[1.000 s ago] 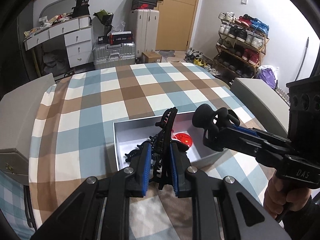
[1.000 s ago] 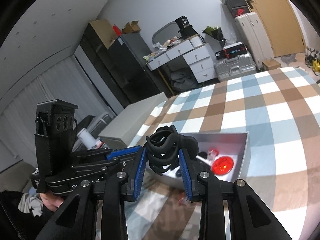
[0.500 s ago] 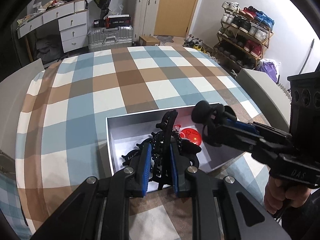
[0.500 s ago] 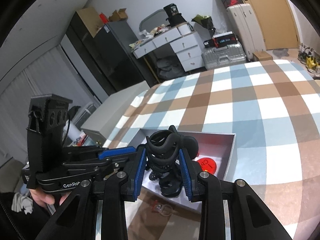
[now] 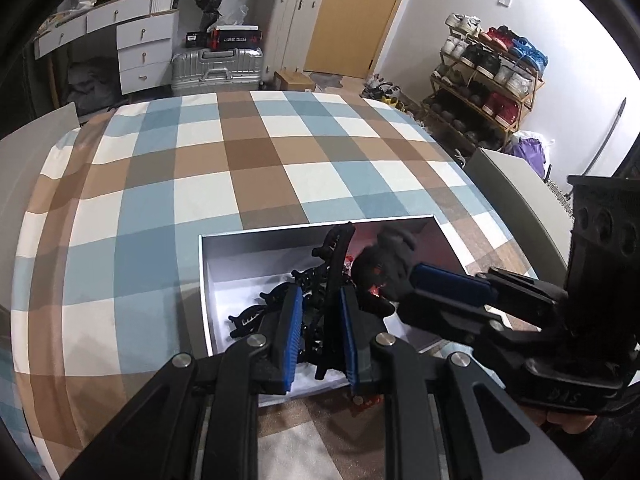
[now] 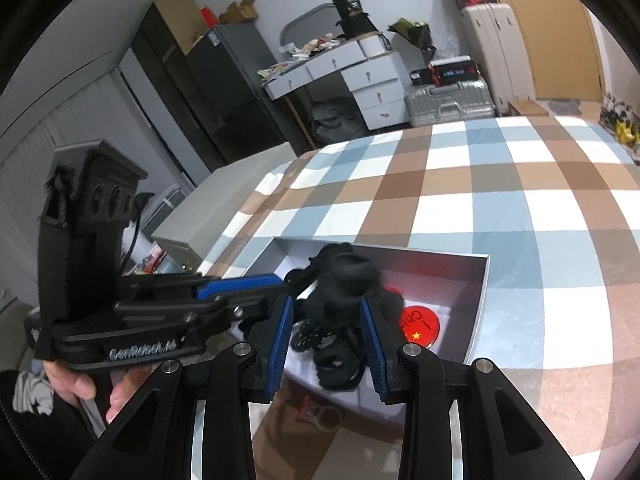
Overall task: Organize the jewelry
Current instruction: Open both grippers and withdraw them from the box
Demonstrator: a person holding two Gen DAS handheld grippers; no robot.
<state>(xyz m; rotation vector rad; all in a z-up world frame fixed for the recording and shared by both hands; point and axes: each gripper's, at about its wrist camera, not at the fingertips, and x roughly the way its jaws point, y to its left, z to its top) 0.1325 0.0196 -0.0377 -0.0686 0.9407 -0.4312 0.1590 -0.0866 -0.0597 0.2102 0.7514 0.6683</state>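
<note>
Meanwhile the left gripper [image 5: 320,330] clamps a black hair claw [image 5: 334,264] over the box [image 5: 256,240] — the right gripper's [image 6: 326,330] jaws just parted, its blurred clip [image 6: 344,276] between them.

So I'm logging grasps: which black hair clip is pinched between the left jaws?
The long flat toothed black clip, standing upright over the white box; the rounder claw clip sits between the right jaws.

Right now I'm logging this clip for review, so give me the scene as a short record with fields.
surface: checked cloth
container: open white box
left gripper: shut on a flat black hair claw, over the box
right gripper: jaws just opening, round black hair claw blurred between the pads, apparently released
in box: red round badge, more black clips
outside box: small clear item on the cloth
</note>
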